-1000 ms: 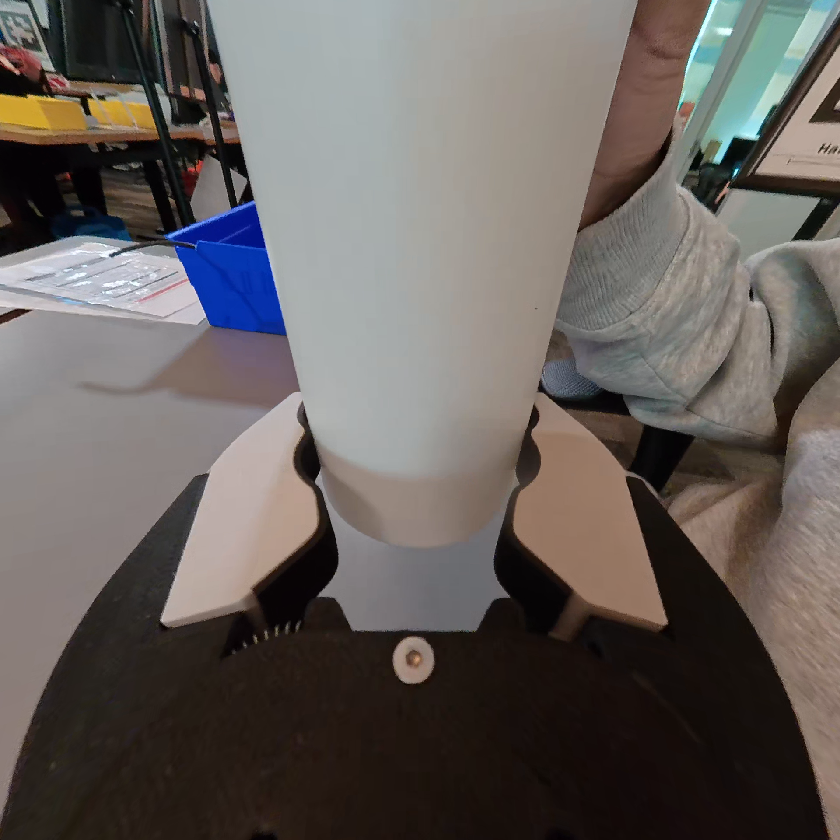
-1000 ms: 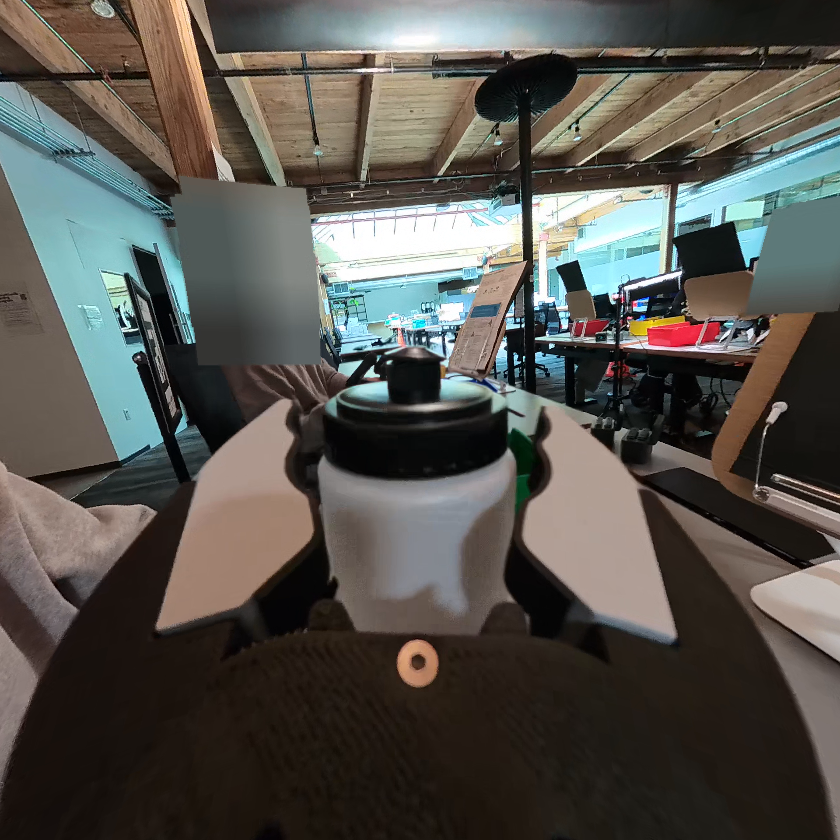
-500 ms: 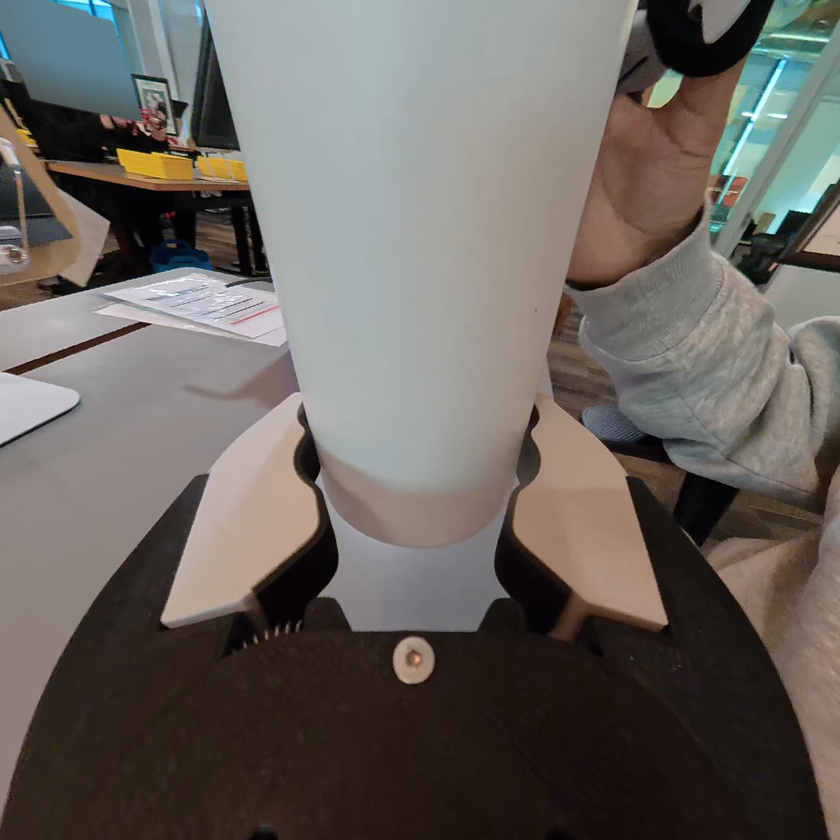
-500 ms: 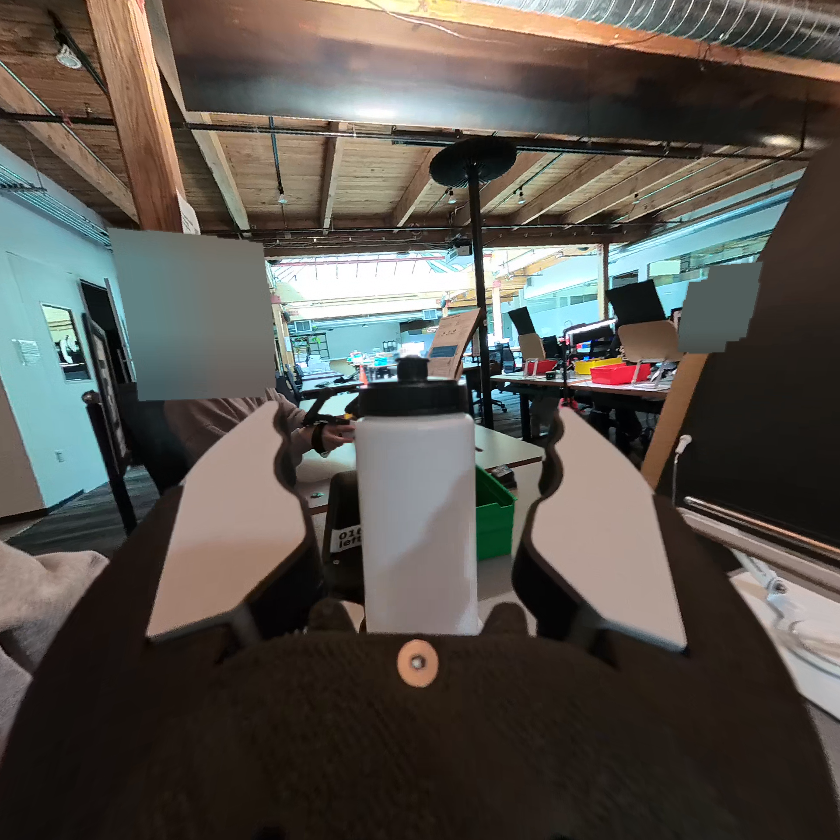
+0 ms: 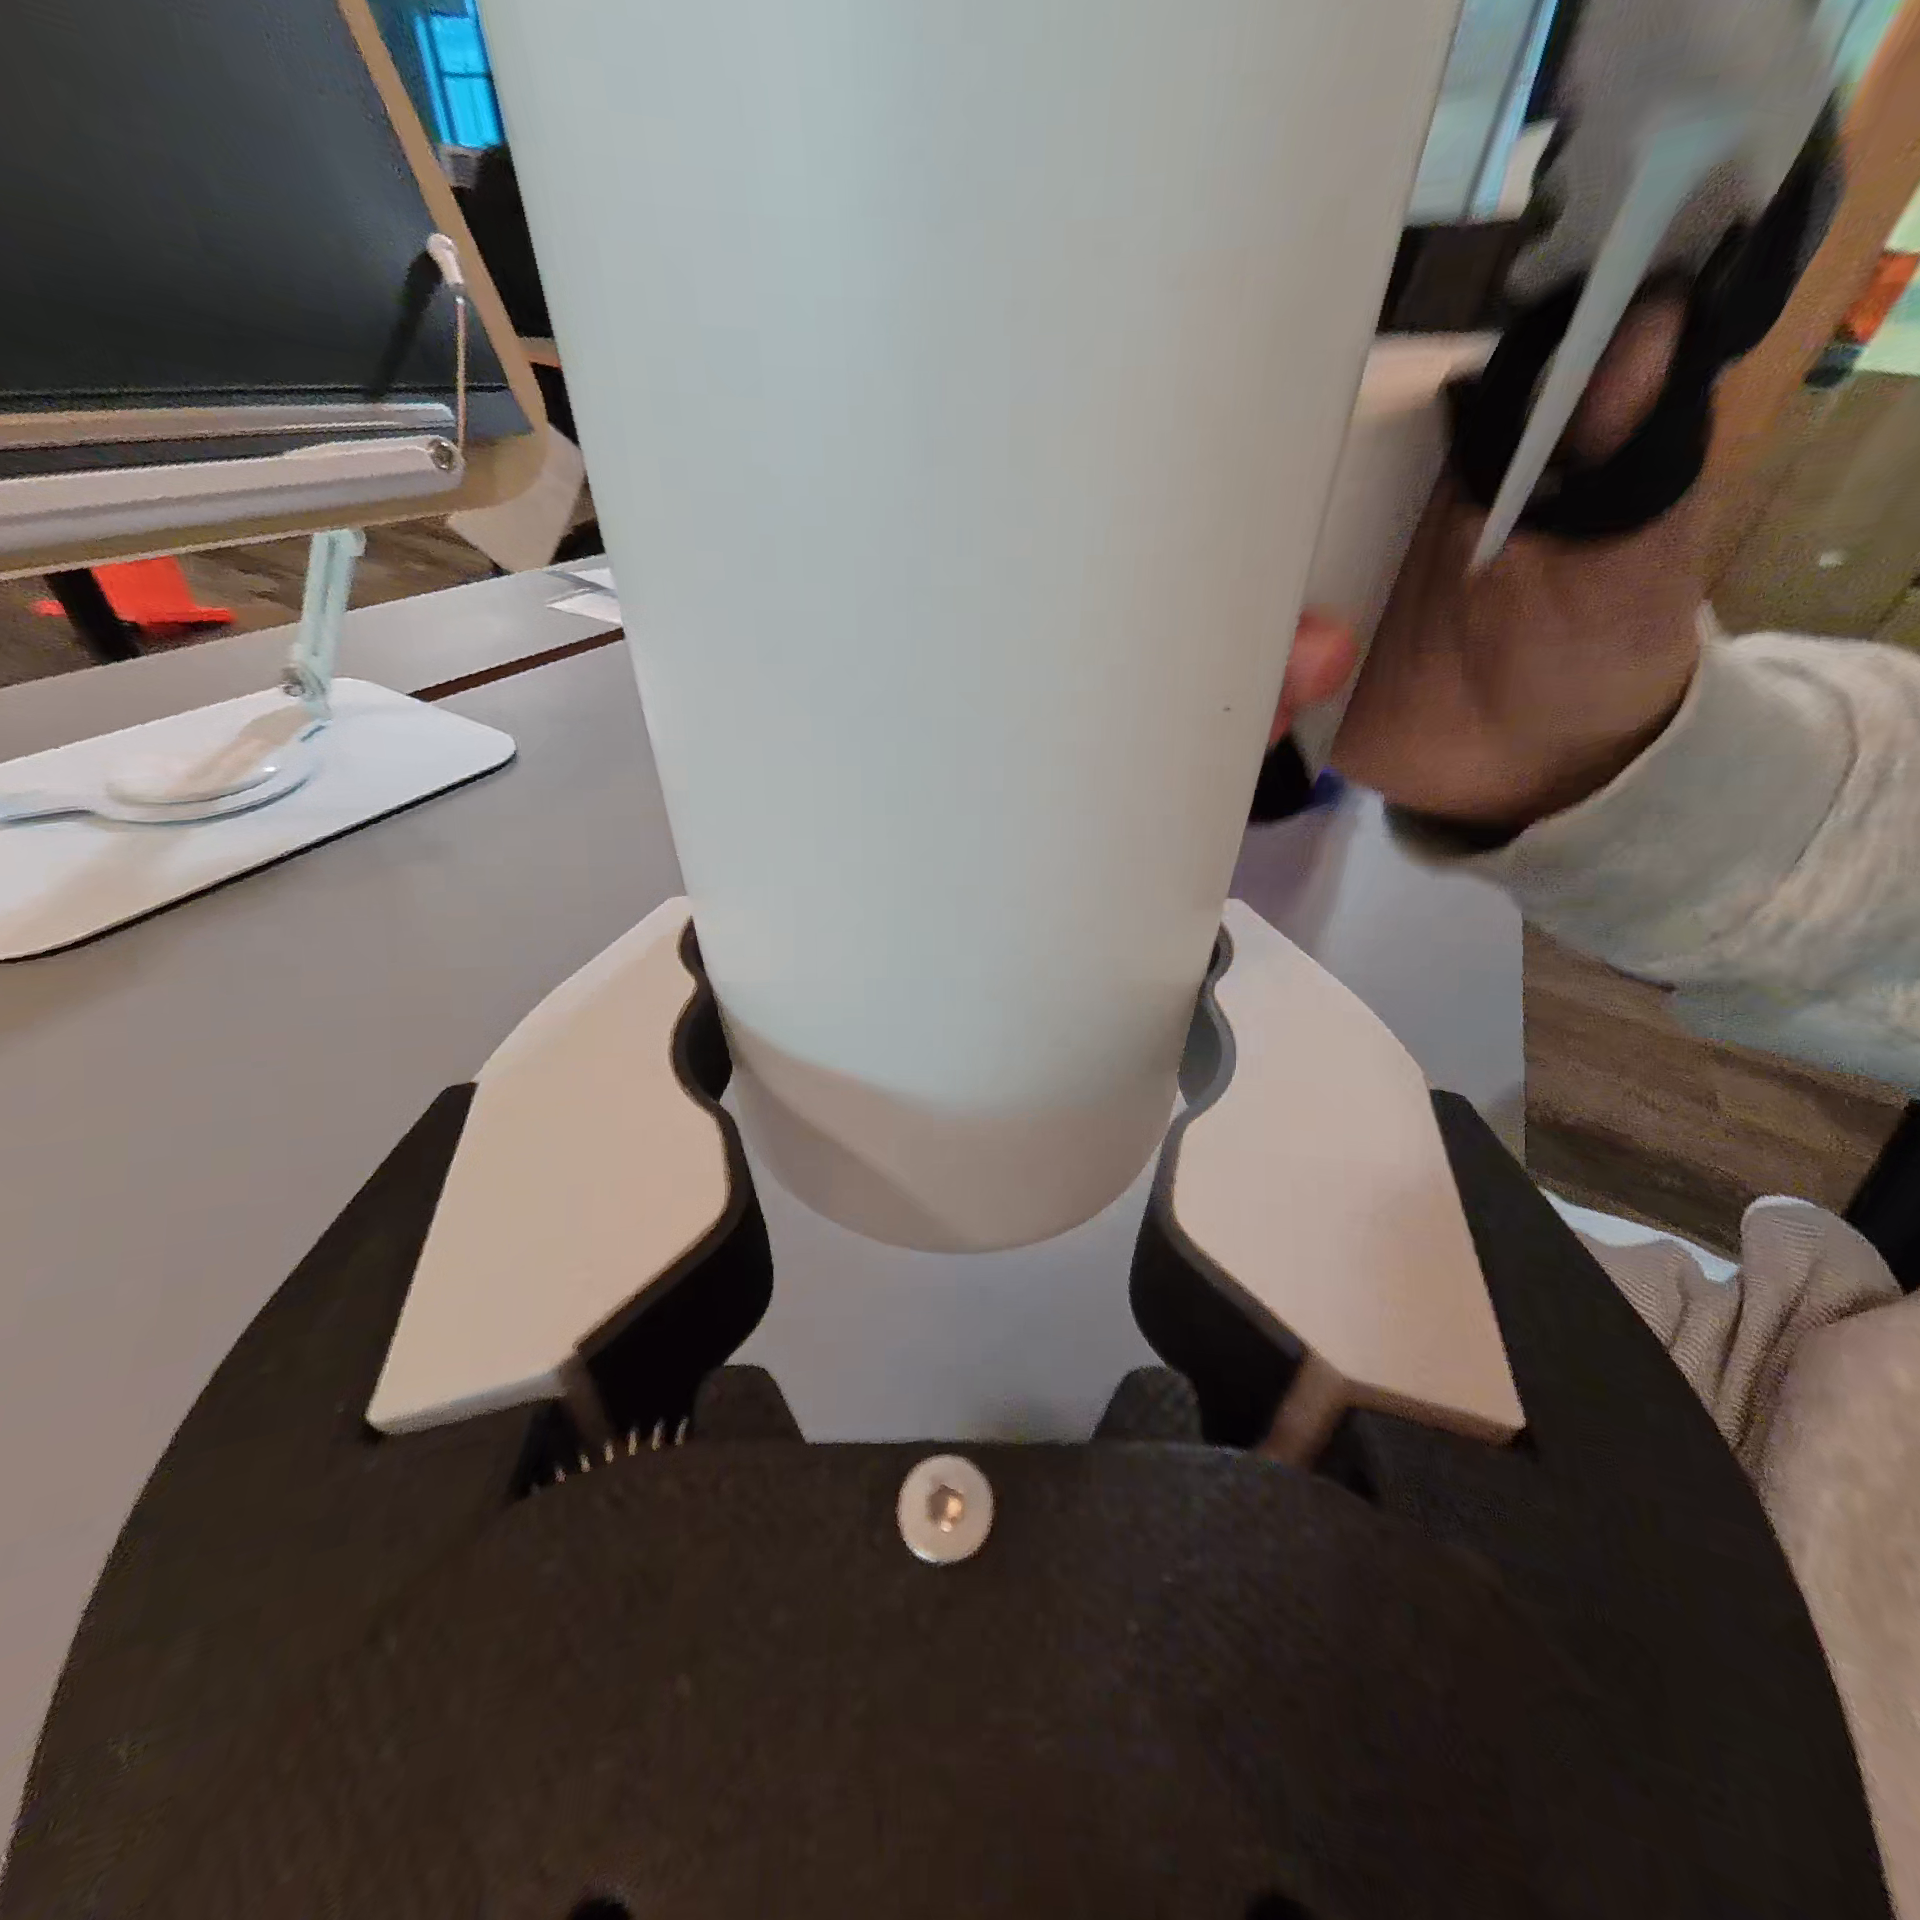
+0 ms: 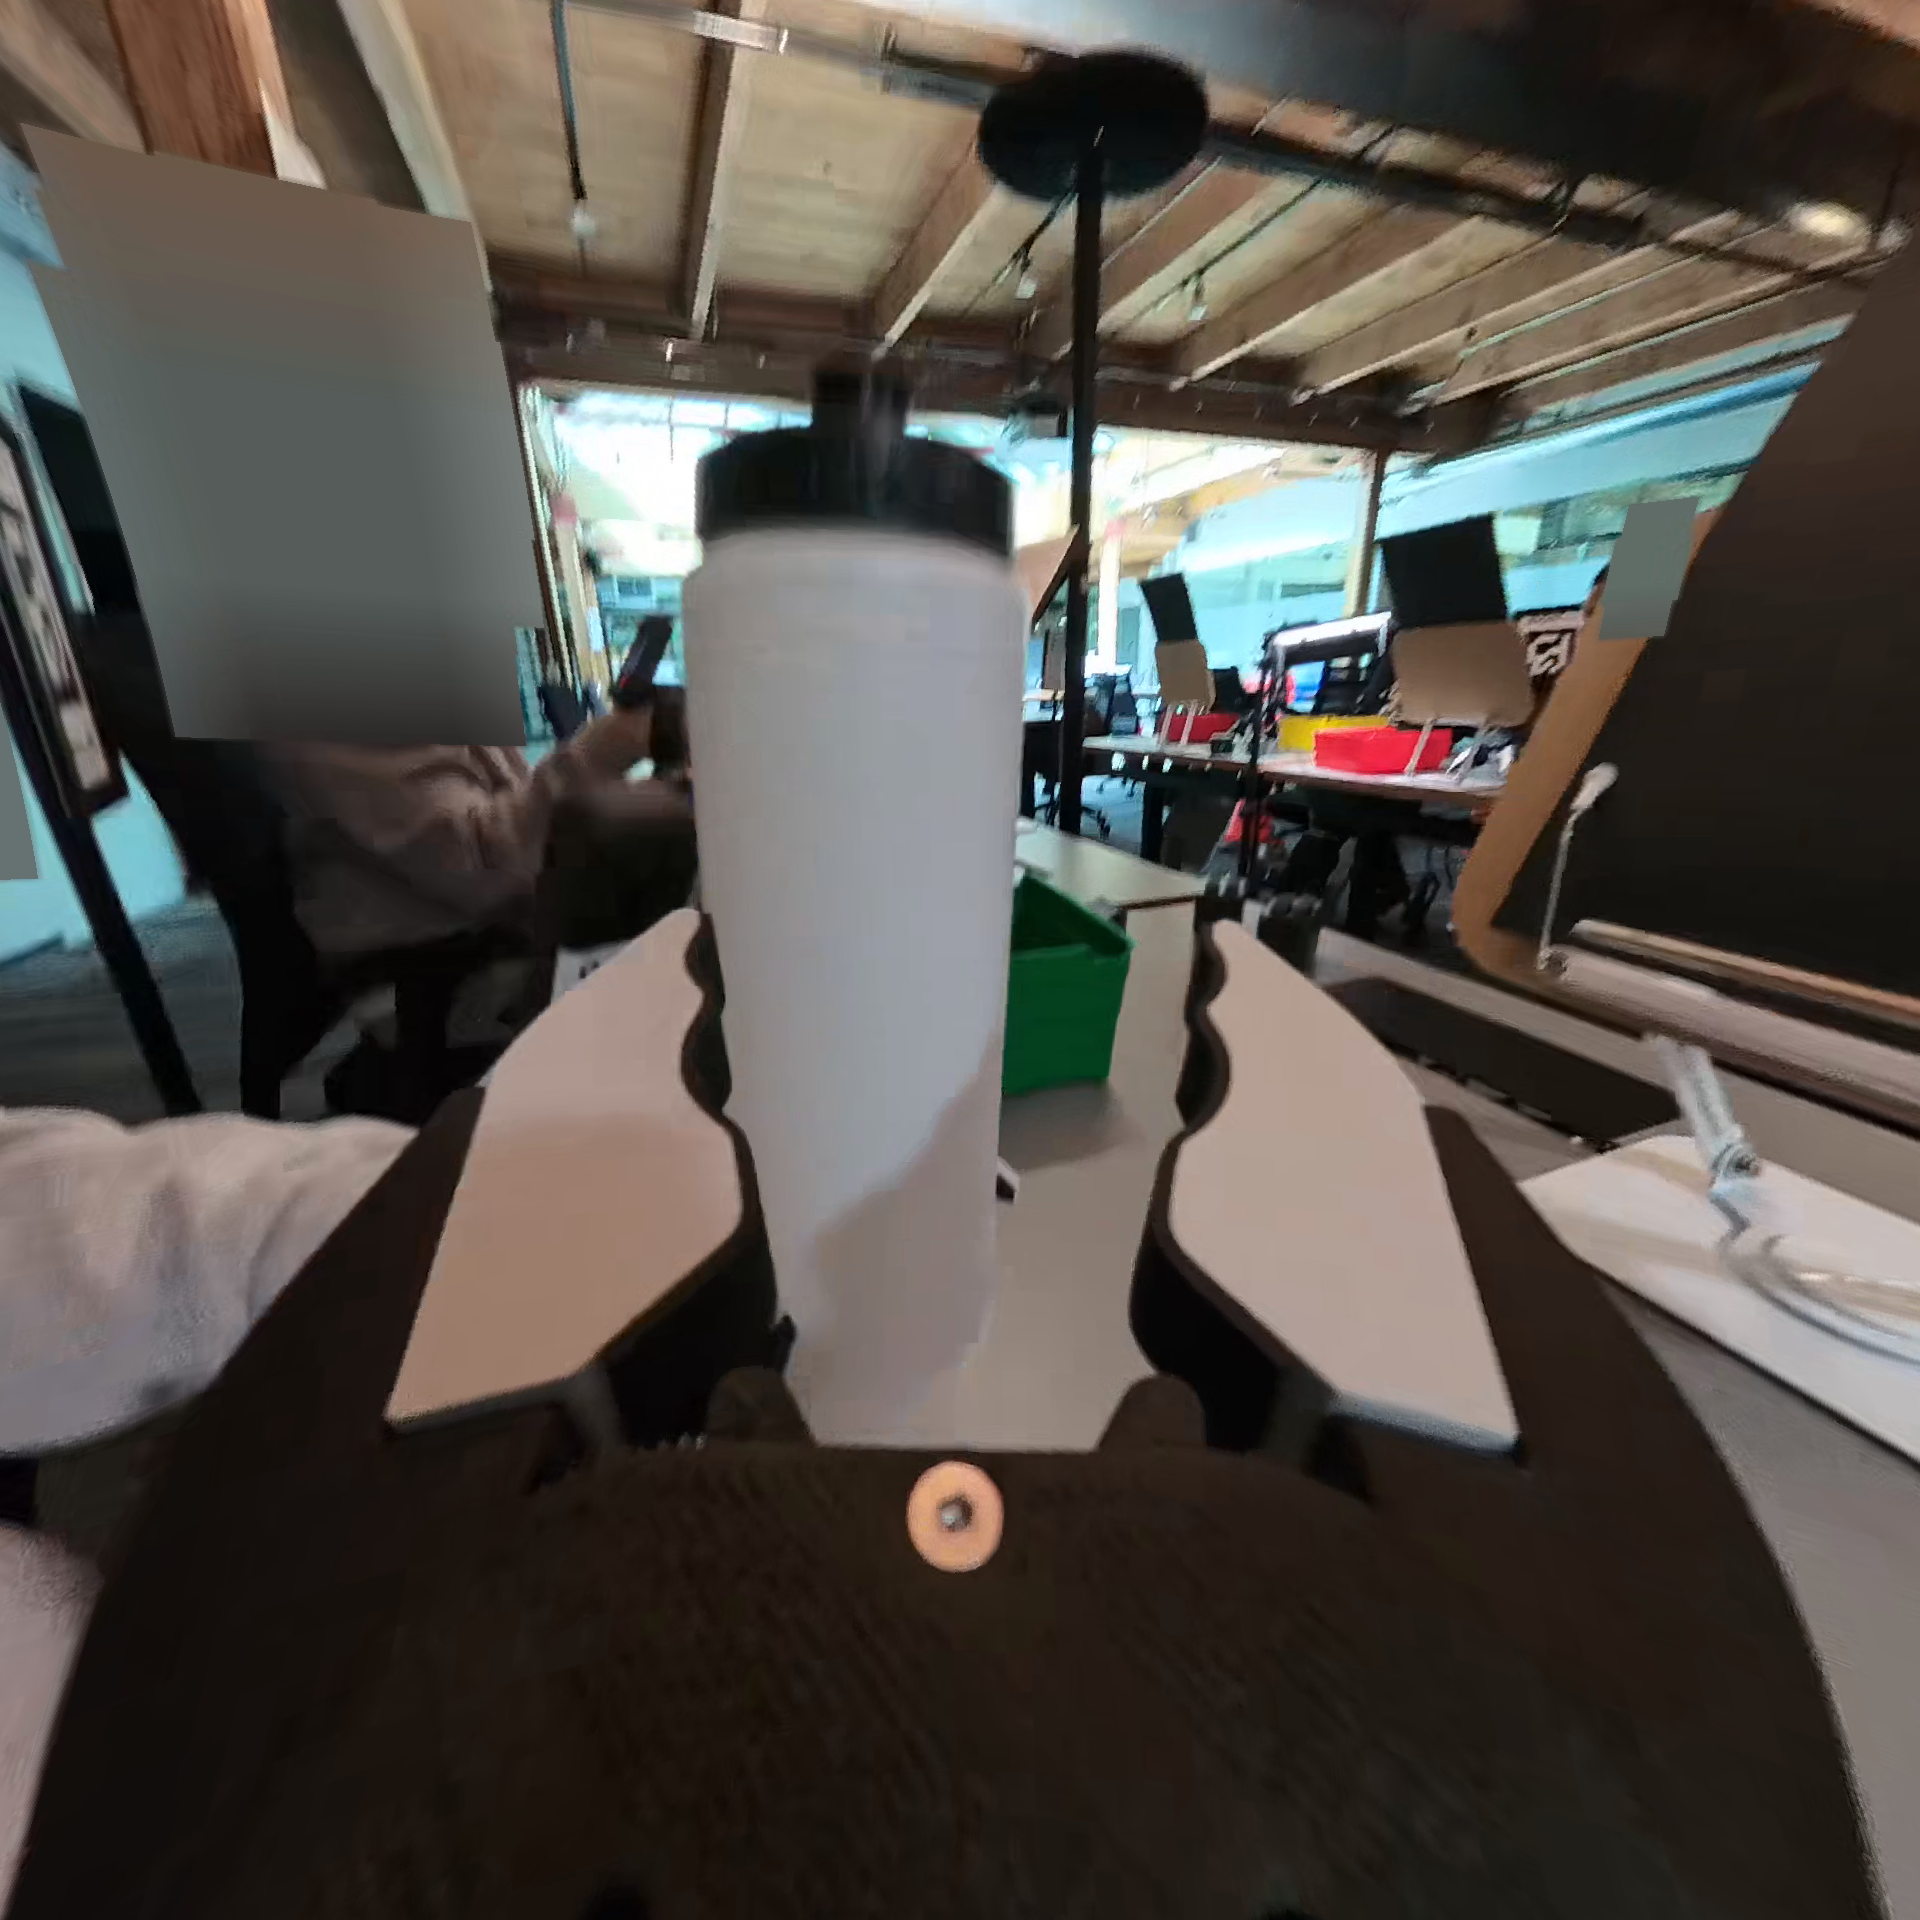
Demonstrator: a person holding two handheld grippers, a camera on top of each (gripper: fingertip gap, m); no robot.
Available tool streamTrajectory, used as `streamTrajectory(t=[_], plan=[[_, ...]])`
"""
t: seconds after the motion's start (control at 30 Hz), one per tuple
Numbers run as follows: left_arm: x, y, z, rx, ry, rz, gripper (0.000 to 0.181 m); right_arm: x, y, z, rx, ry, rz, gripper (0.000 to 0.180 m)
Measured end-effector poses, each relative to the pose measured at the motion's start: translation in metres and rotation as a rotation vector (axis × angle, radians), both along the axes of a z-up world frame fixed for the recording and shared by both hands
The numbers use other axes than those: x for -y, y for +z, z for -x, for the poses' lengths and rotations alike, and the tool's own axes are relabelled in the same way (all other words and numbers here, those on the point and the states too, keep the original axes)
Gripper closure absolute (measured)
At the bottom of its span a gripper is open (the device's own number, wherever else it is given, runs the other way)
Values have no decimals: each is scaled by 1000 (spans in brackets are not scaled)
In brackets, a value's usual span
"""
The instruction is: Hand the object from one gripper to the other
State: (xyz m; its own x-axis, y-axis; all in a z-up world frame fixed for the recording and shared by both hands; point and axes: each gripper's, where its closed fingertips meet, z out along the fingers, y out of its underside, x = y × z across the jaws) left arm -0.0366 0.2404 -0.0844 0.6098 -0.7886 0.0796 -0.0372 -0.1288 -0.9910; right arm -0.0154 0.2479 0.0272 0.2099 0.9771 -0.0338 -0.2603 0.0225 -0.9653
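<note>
The left claw [image 5: 951,1023] is clamping its flat white fingers around the base of the smooth, matte white bottle [image 5: 956,540], holding it above the grey counter [image 5: 260,1039]. The right claw [image 6: 951,1029] is standing wide open, gripping nothing; the cylindrical bottle [image 6: 857,831] with its ribbed black cap [image 6: 854,488] is rising between its fingers, grazing the left one.

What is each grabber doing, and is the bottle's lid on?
Left gripper: shut on the bottle's bottom end.
Right gripper: open, holding nothing.
Bottle: upright, off the table, held only by the left gripper.
Black cap: on the bottle.
</note>
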Motion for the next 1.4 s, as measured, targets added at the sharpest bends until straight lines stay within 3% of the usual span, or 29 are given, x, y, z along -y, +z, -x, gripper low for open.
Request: streamTrajectory(t=[0.1,0.43,0.53,0.87,1.1,1.4], plan=[[3,-2,-8,58,0,22,93,8,-30,18,71,43,-35,92],[9,-16,-16,69,-24,22,93,27,-63,45,149,115,-31,90],[10,-23,-14,-3,-36,-1,93,27,-69,48,159,117,-4,99],[13,-30,-13,-32,-70,33,93,24,-75,44,166,161,62,101],[17,-22,-11,46,-112,34,64,2,-69,26,107,111,103,101],[18,29,19,465,-154,81,63,17,-97,41,218,175,80,101]])
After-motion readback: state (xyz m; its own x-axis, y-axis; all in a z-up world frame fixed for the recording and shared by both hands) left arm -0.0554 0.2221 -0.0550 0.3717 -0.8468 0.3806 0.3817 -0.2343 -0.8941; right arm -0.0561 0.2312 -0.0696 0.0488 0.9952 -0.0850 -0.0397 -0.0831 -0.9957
